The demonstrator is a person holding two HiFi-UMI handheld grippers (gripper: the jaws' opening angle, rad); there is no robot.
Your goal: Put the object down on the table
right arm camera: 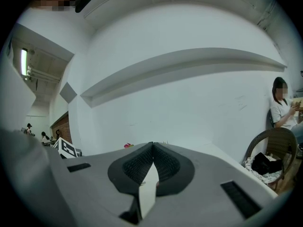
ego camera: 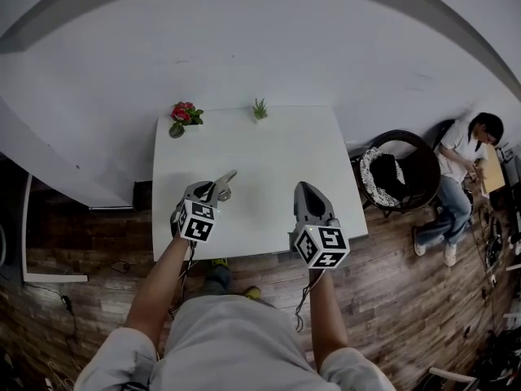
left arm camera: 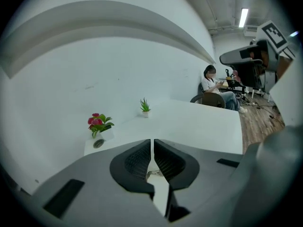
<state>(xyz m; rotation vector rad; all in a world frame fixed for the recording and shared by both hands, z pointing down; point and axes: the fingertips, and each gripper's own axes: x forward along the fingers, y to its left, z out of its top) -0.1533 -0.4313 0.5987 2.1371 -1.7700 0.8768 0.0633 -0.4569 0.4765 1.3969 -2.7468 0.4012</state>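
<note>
Flowers, red with green leaves in a small pot (ego camera: 182,117), stand at the far left corner of the white square table (ego camera: 269,165), and the left gripper (left arm camera: 152,144) hangs over the near left part of that table, pointing toward the far edge. Its ribbed dark jaws stand almost together, with only a thin slit between them, and nothing is gripped there. A small spiky green plant in a white pot (ego camera: 260,111) sits at the middle of the far edge, well apart from both tools. The right gripper (right arm camera: 152,146) hovers over the near right part of the table, its jaws meeting at the tips and likewise empty. Beyond the table's right side a round dark wicker chair (ego camera: 399,169) holds a dark bag, and a seated person in a white top (ego camera: 460,173) is further right. No object being carried shows in any view; the two potted plants are the only things on the table, and which of them, if either, the task means cannot be told. Judging by the empty jaws, the setting-down looks finished or not begun. A next move would likely call for drawing both grippers back, or opening one to fetch the object.
</note>
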